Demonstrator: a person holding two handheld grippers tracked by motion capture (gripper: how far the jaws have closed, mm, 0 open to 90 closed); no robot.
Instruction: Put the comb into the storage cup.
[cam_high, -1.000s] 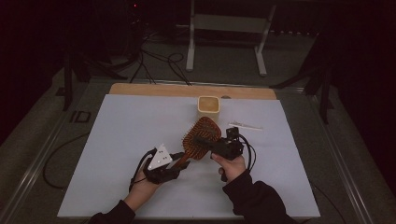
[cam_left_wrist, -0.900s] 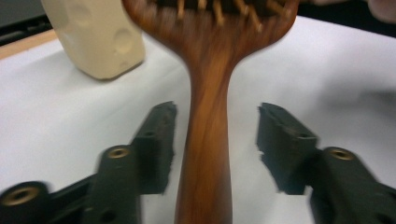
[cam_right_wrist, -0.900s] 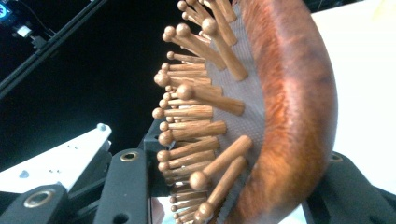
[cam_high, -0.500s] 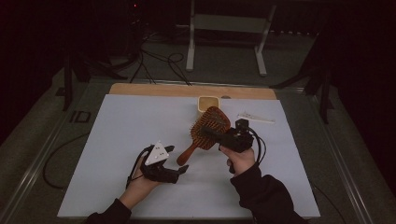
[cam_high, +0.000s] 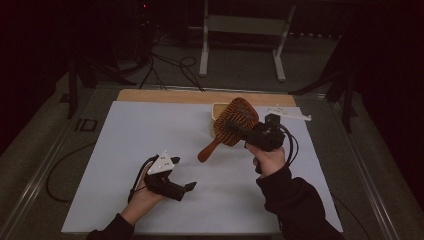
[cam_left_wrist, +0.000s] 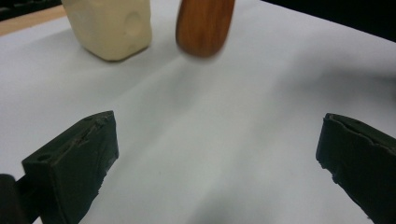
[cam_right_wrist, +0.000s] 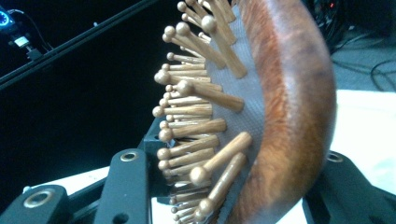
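A wooden paddle hairbrush (cam_high: 235, 122) with wooden pins hangs tilted above the table, handle pointing down toward the left. My right gripper (cam_high: 245, 131) is shut on its head; in the right gripper view the brush (cam_right_wrist: 280, 116) sits edge-on between the black jaws (cam_right_wrist: 233, 186), pins to the left. My left gripper (cam_high: 187, 189) rests low near the front left, apart from the brush. Its jaws have just been opening and now stand open (cam_left_wrist: 217, 154) with nothing between them. The brush handle tip (cam_left_wrist: 204, 25) hovers ahead of them.
A cream container (cam_high: 217, 111) stands at the back behind the brush, also in the left gripper view (cam_left_wrist: 112, 25). A small white object (cam_high: 290, 114) lies at the back right. A wooden strip (cam_high: 165, 95) borders the white sheet (cam_high: 150, 135) at the far edge.
The left gripper let go of the brush handle and opened wide. The right gripper lifted the brush up and toward the back right, clear of the table.
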